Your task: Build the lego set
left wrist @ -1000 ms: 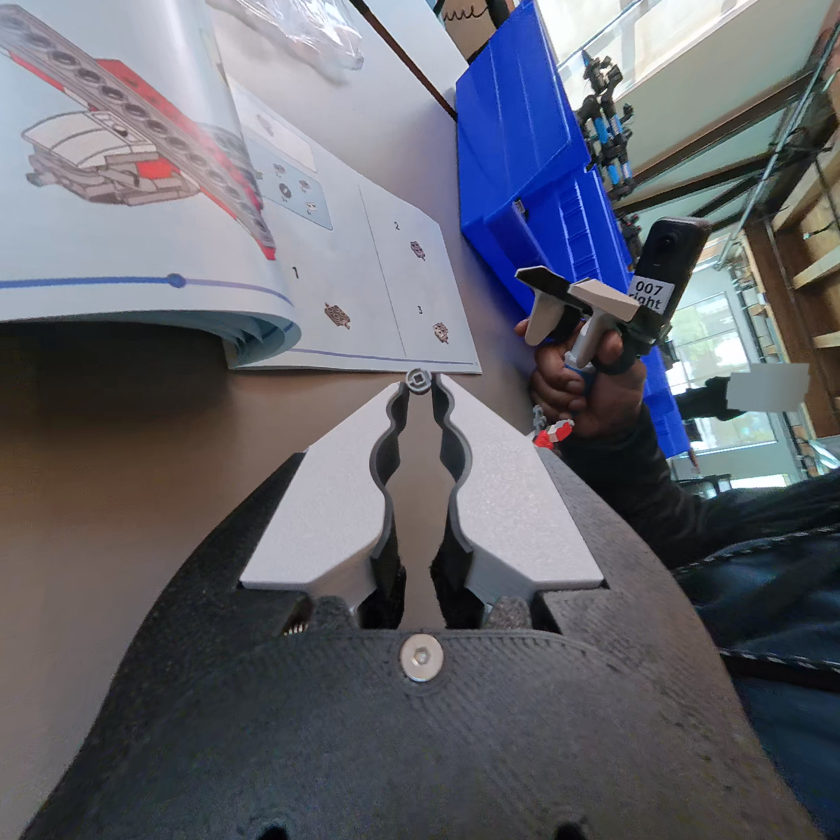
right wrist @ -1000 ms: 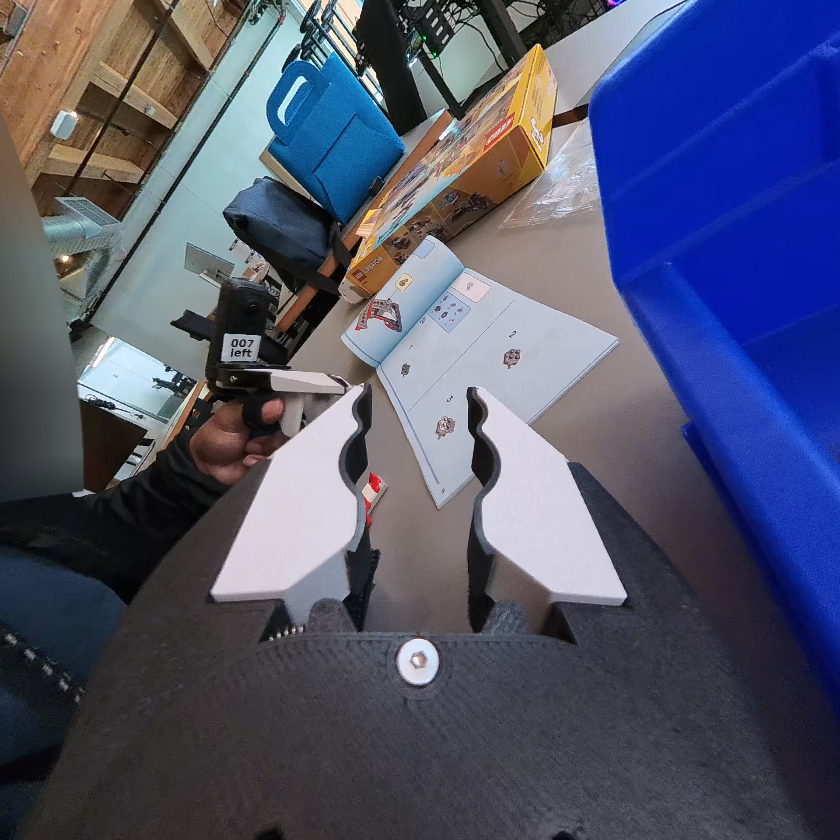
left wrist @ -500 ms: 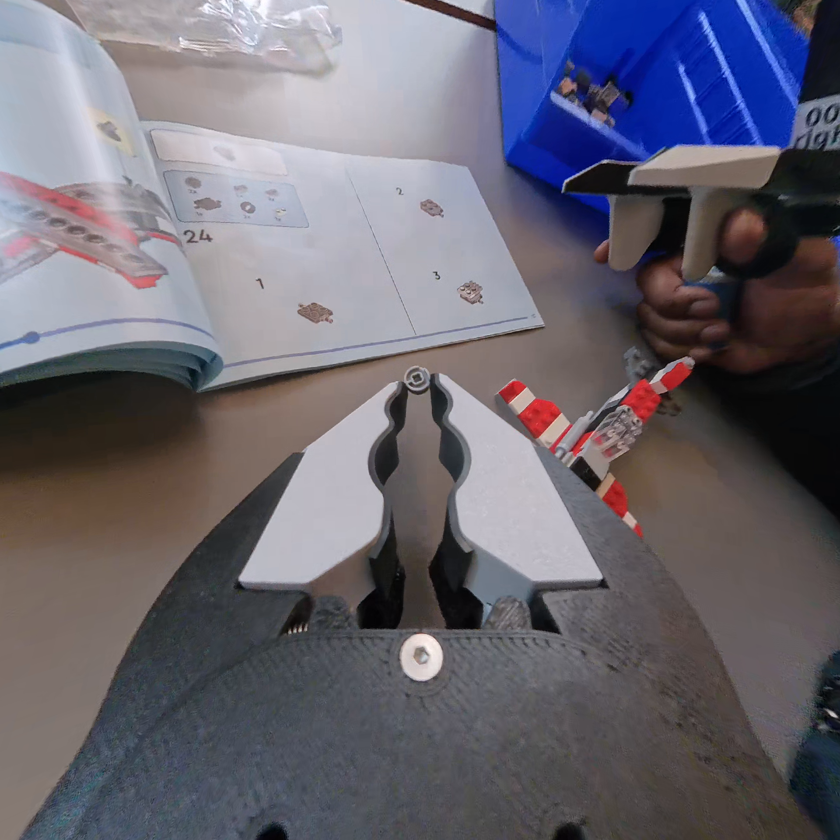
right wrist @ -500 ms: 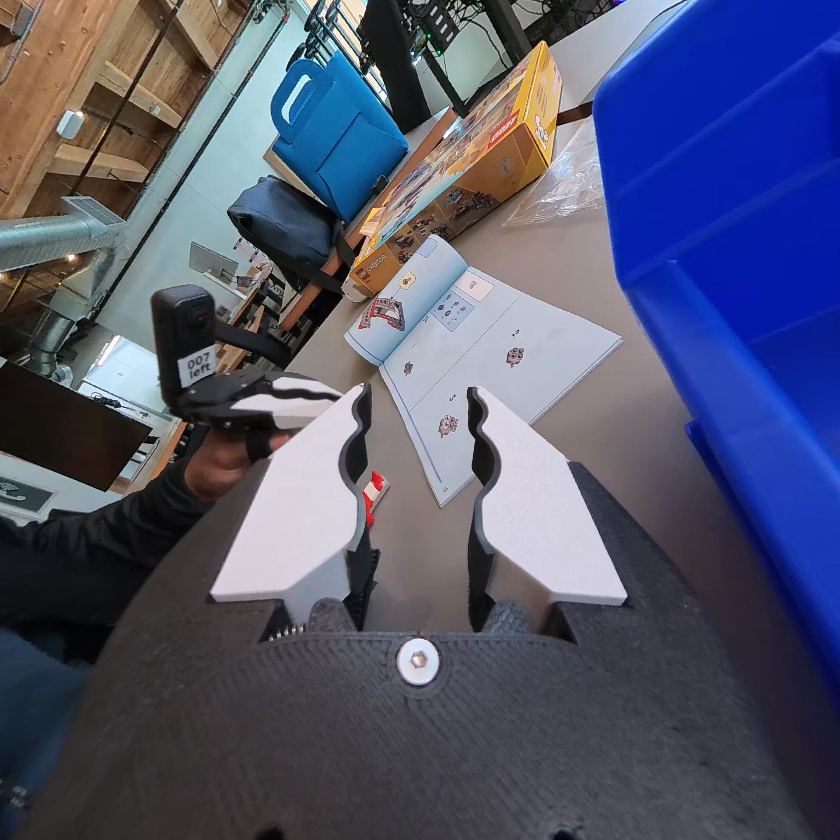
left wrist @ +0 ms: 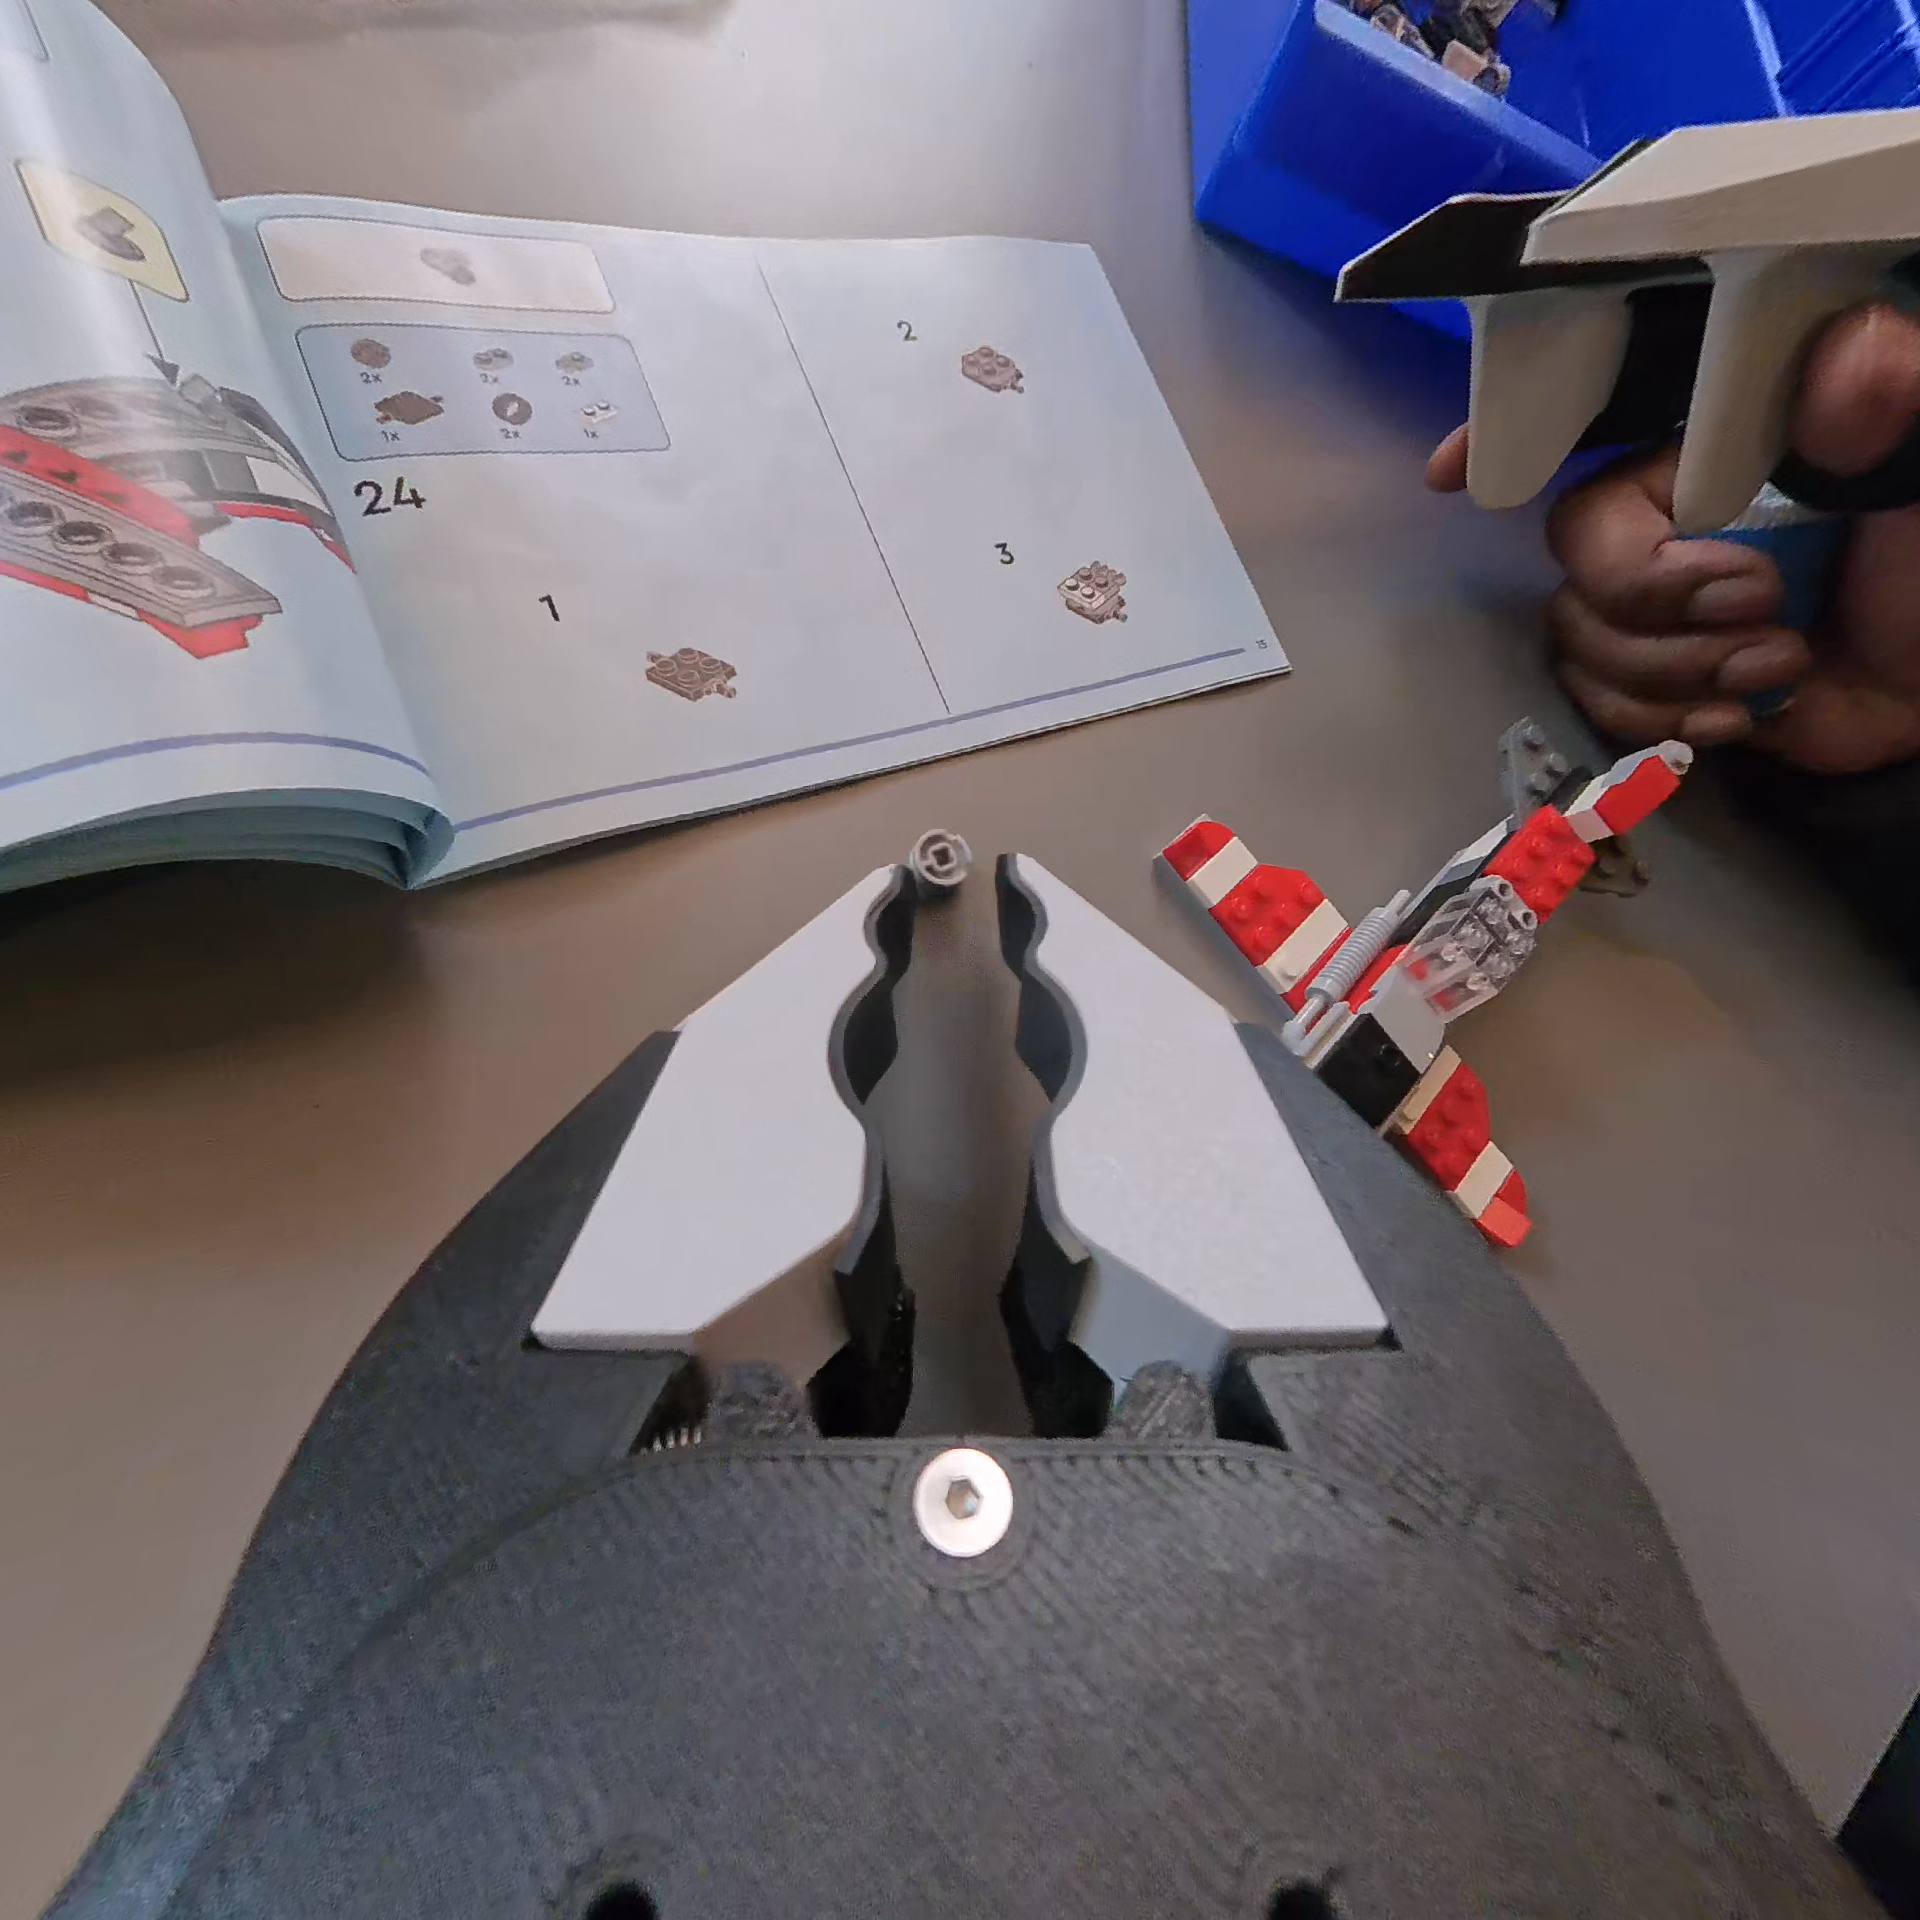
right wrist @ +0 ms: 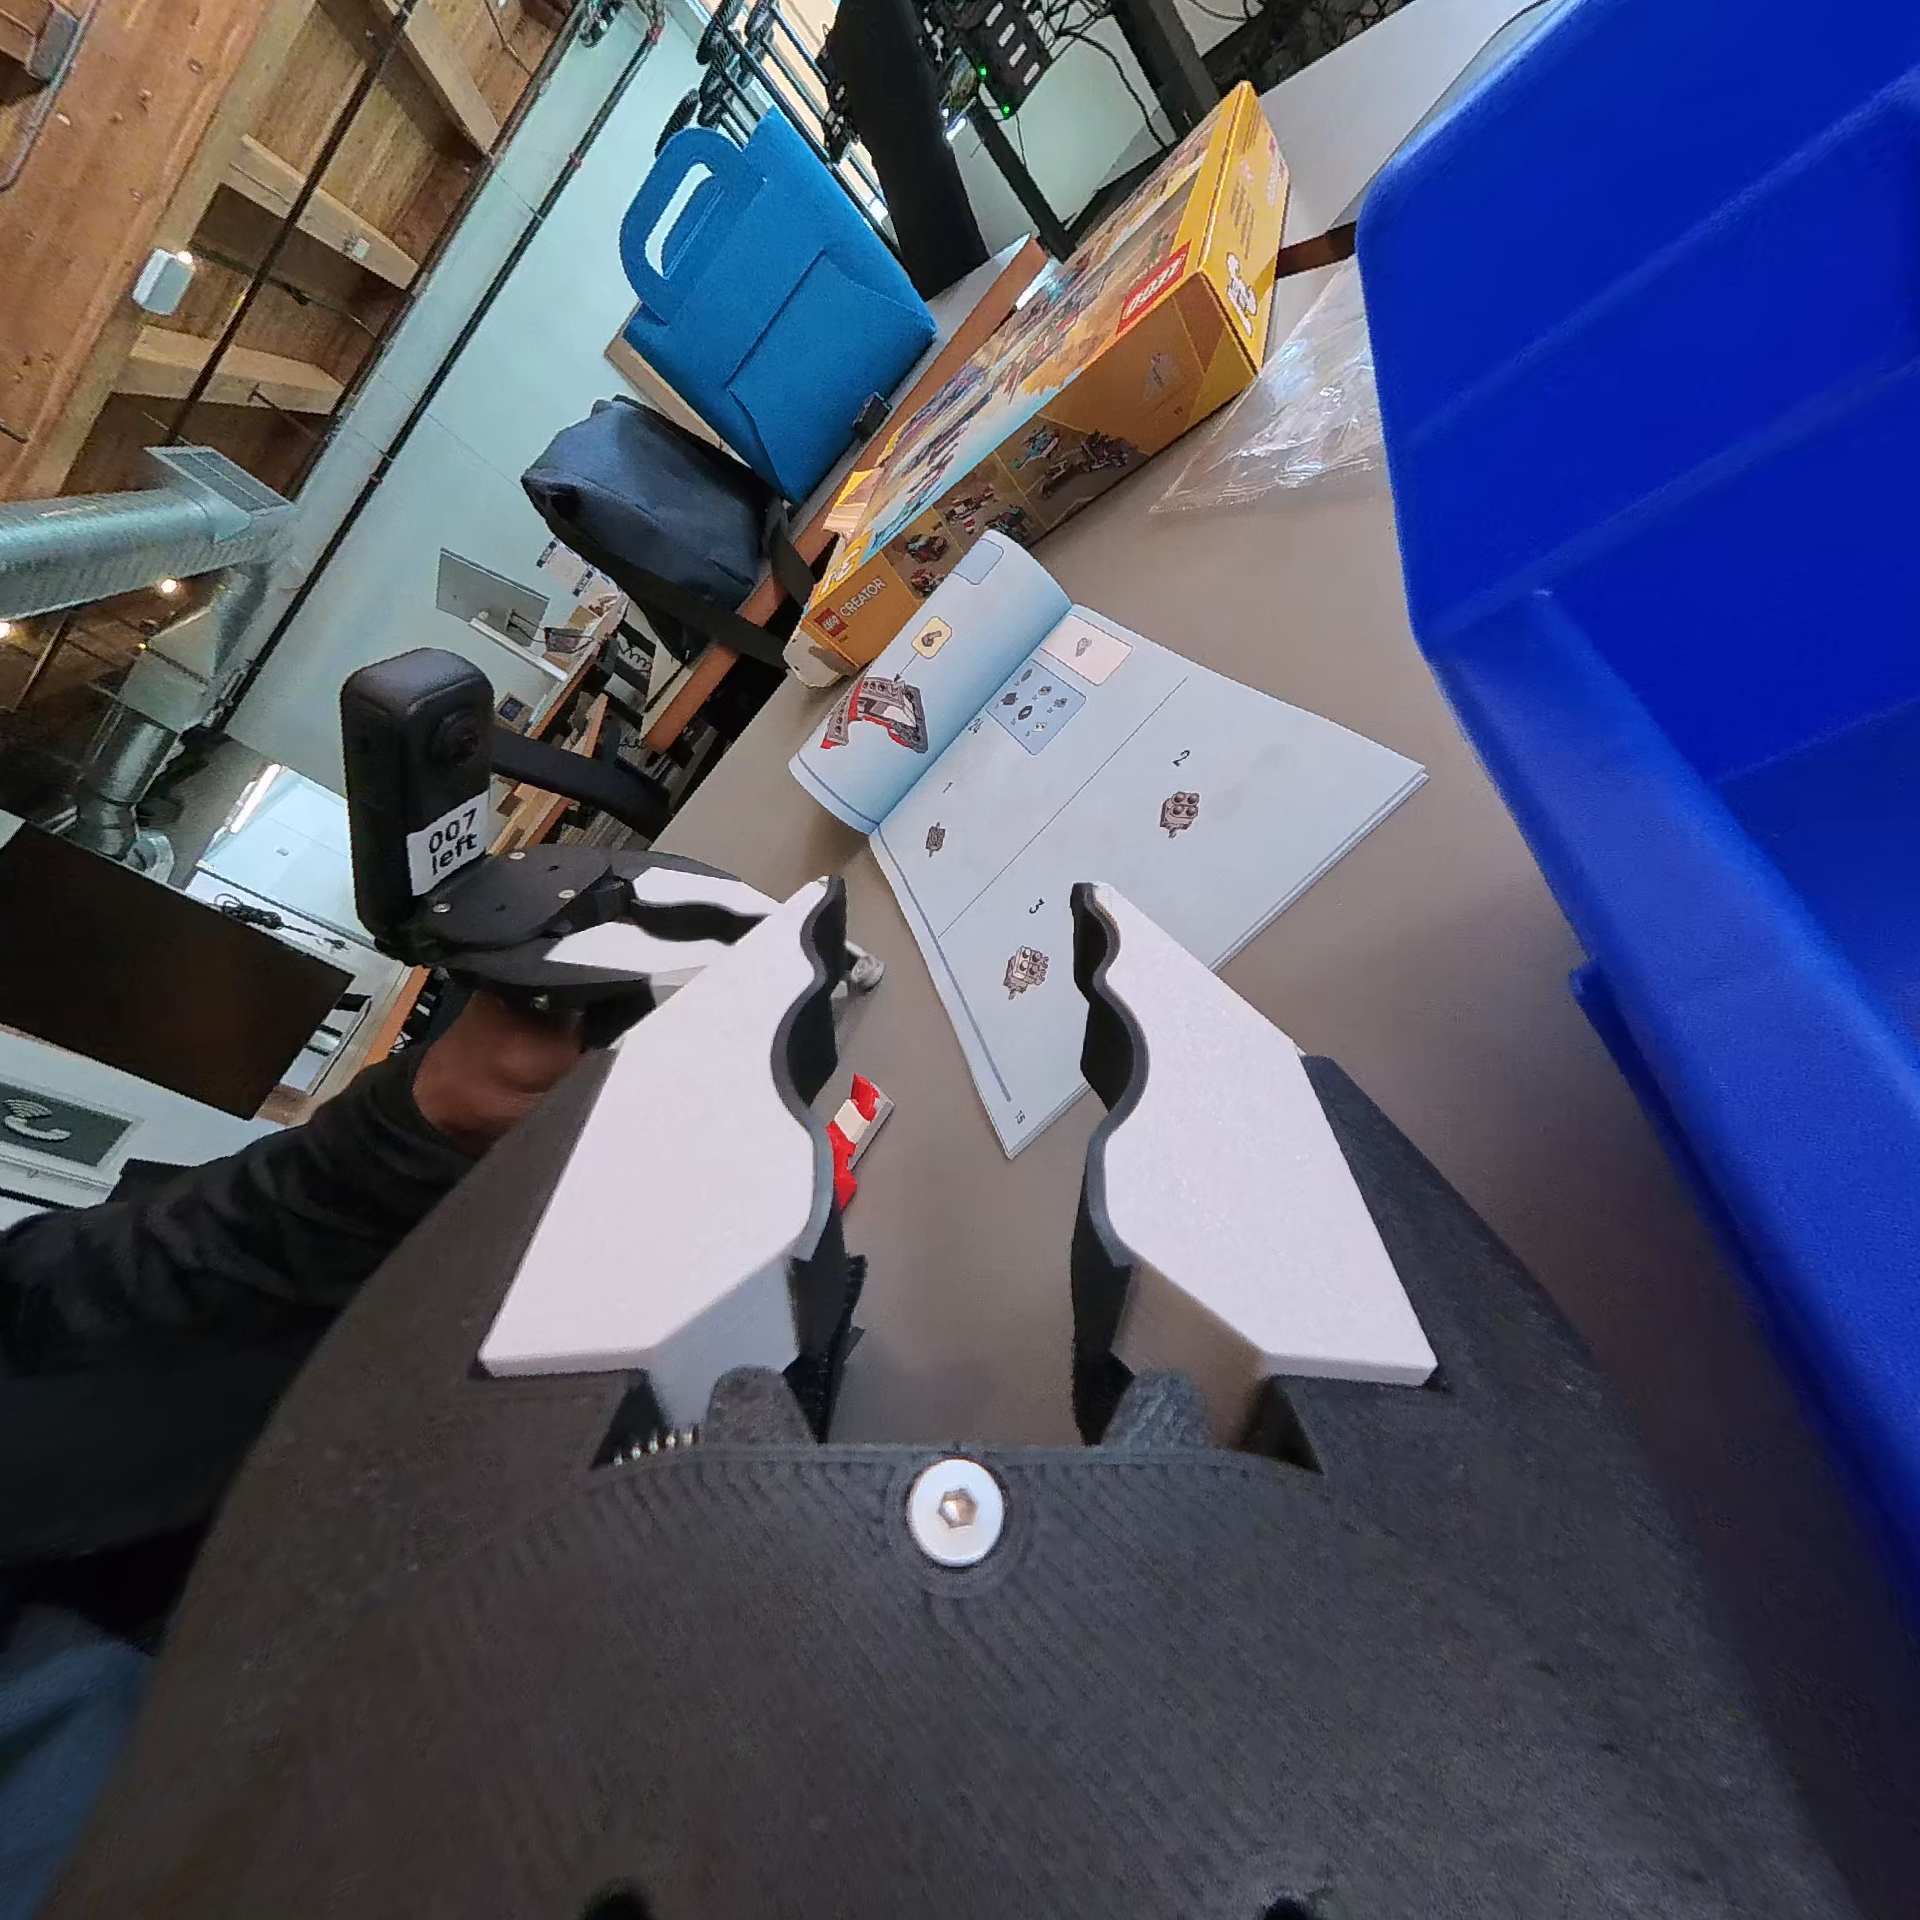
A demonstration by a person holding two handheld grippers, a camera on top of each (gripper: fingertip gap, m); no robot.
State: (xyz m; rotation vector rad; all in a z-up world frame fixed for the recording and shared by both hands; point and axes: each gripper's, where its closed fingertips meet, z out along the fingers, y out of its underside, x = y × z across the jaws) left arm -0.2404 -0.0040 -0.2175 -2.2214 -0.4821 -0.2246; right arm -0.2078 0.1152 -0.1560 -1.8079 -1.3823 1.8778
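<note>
Grey stud (left wrist: 940, 860) loose at parted left claw (left wrist: 948, 873) tips; right claw (right wrist: 951, 904) spread, empty.

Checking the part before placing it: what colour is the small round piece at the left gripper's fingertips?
Grey; the small round piece shows best in the left wrist view.

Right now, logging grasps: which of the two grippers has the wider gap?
The right gripper, fingers wide apart; the left gripper's nearly meet beside a small grey round piece.

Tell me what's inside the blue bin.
Near the blue bin's front wall, a few small dark and grey loose pieces show. The rest of its inside is out of view.
</note>
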